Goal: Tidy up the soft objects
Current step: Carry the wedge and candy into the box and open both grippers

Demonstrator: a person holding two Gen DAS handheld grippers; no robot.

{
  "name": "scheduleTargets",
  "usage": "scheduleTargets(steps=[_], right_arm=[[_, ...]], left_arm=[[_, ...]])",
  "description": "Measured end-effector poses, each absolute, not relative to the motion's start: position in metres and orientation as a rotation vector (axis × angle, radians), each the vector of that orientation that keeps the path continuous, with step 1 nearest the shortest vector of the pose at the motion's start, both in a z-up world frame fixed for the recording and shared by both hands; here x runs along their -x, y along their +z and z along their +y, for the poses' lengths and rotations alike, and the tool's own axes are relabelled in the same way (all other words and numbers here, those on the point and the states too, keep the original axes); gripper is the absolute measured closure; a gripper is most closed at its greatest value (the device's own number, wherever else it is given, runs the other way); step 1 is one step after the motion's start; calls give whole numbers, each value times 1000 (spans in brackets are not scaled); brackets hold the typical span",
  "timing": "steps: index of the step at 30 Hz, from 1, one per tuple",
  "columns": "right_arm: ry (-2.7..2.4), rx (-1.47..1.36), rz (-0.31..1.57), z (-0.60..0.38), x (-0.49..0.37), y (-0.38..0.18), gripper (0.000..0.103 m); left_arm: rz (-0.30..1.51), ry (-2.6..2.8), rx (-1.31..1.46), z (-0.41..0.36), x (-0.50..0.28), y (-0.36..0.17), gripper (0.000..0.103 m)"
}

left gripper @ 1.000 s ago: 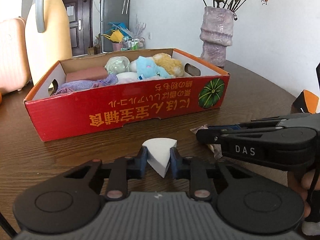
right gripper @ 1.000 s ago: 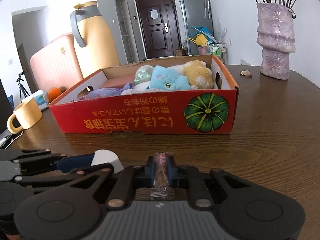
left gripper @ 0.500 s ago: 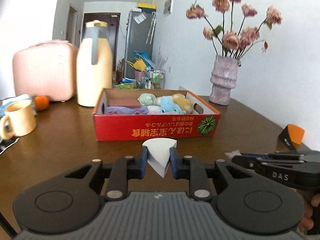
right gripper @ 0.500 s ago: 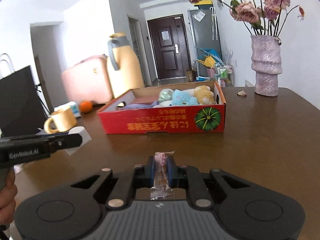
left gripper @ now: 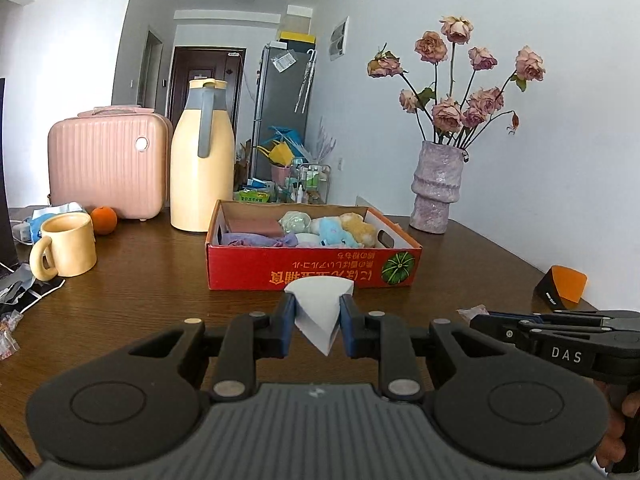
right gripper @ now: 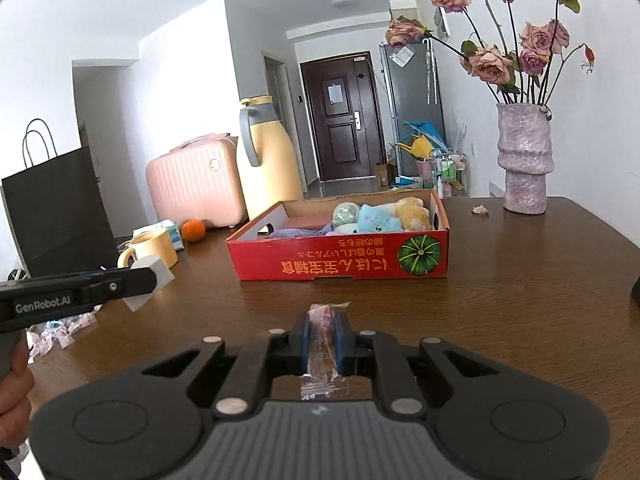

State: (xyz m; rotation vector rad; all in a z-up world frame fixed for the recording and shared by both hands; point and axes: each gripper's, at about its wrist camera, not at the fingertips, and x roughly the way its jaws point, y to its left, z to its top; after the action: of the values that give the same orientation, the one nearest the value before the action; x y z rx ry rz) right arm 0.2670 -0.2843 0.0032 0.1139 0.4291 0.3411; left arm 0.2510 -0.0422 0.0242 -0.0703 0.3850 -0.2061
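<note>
**Grippers hold two soft items short of the box**

Left gripper pinches a white wedge sponge above the wooden table. Right gripper is clamped on a clear-wrapped pink item. Both are held apart from the red cardboard box, which contains plush toys and folded cloths.

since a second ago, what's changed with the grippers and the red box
Both grippers have pulled back and up from the red box, which now looks smaller and farther off. Unchanged: the left gripper grips its white wedge, the right gripper its wrapped candy, and the soft toys lie in the box.
</note>
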Motion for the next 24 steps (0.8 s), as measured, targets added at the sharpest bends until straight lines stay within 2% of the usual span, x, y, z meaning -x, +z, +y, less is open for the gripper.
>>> scheduleTargets(steps=[6,12,15,19,24], right_arm=[[346,-101,400,-294,-324,21,91],[366,-158,489,-313,-464,40,91],[343,-161,596,-321,-537,34,91],[284,-26,679,-305,-605,14,91],[235,173,726,-275,-638,-20,90]], left_arm=[[378,-213,73,-42,-302,33,79],[476,-231,122,-45,-442,45,78],[544,-177,108,-51,-513,37,78],[606,-149,109,-55,-585,17,78],[682,-128,86,-65,-636,-11,71]])
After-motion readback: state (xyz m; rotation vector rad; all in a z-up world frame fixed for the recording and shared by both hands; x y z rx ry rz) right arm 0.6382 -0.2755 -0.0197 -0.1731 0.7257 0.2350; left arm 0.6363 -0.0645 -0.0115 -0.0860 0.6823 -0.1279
